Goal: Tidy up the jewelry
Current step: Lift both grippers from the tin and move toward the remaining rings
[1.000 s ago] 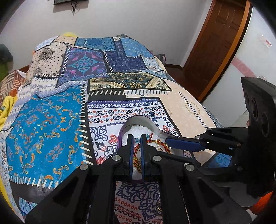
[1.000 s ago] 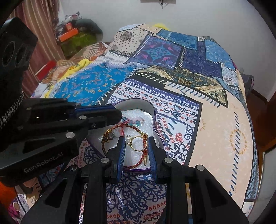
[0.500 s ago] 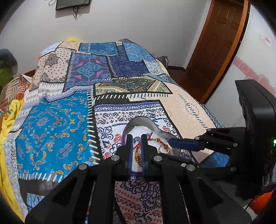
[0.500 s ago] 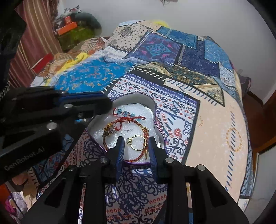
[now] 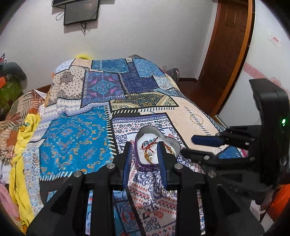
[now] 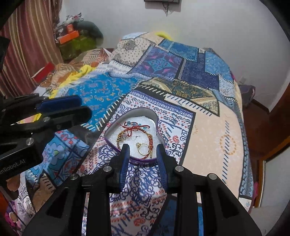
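A heart-shaped tin with a white lining lies on the patchwork bedspread. Inside it lie a red cord bracelet, a gold chain piece and a gold ring. My right gripper hovers over the tin's near edge, open, with nothing between its fingers. My left gripper hangs above the tin too; its jaws are opening and hold nothing, and the bracelet rests in the tin below. Each gripper shows from the side in the other's view: the left gripper and the right gripper.
The bedspread covers the whole bed. A yellow cloth and crumpled fabrics lie along its left side. A wooden door stands at the right and a dark screen hangs on the far wall.
The left jaws, shut around the bracelet before, have parted and the bracelet now lies in the tin. Both grippers have lifted up and back from the tin.
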